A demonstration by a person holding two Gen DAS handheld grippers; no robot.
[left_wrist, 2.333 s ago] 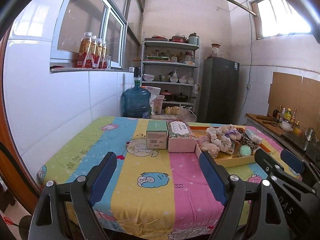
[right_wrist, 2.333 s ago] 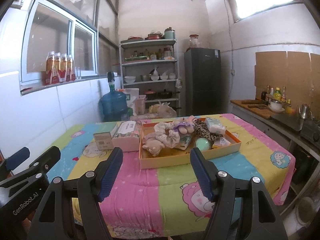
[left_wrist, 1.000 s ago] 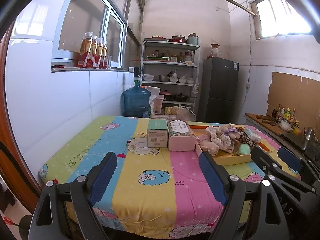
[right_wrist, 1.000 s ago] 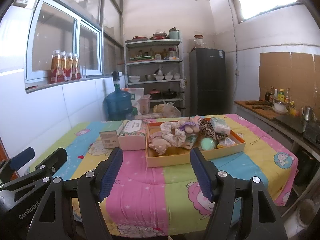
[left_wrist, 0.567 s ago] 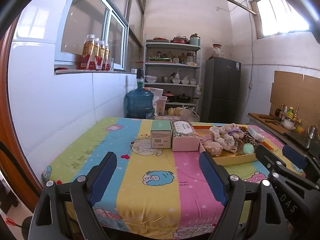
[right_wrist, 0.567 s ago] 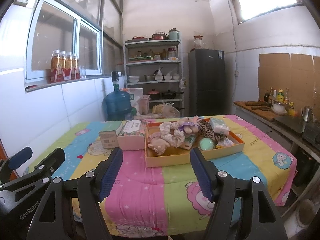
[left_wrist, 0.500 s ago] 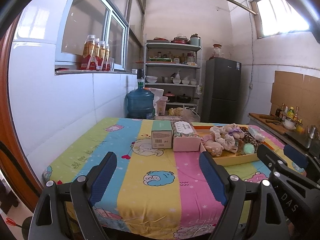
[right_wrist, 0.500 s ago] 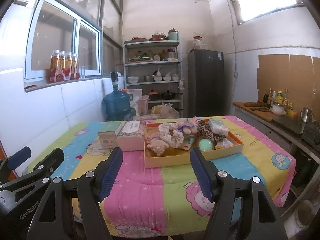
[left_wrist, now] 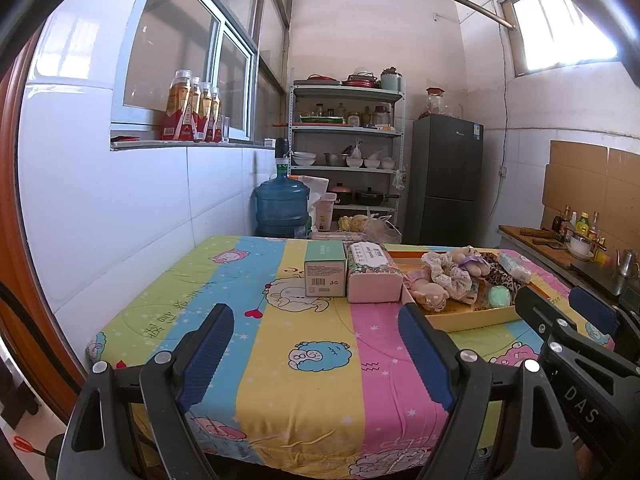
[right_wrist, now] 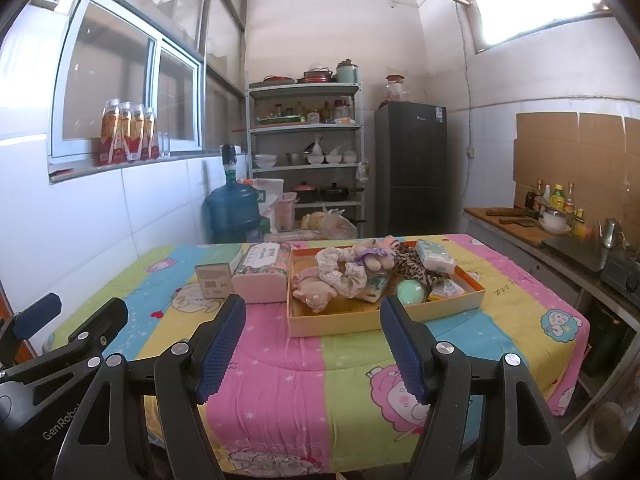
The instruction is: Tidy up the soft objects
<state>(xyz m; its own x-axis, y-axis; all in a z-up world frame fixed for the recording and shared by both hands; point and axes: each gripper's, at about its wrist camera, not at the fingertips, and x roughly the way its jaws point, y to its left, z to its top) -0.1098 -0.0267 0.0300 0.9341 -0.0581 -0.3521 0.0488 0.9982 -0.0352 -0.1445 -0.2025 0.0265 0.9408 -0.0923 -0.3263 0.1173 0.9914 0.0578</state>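
Both tools held back from the near edge of the table, above the striped cartoon cloth, well short of anything. Left gripper: jaws spread wide, nothing between them. Right gripper: same, wide and empty.

Soft things sit heaped in a shallow orange tray at mid-table: a pink plush toy at the near left corner, a frilly scrunchie behind it, a second plush, leopard-print fabric, a tissue pack on top at the back, a round green sponge near the front wall. Touching the tray's left wall stands a pink tissue box, and just beside that a small green carton.

Judgement: the heap in one tray fits either a gathered result or a pile waiting to be sorted; the wide-spread jaws and stand-off fit either reading
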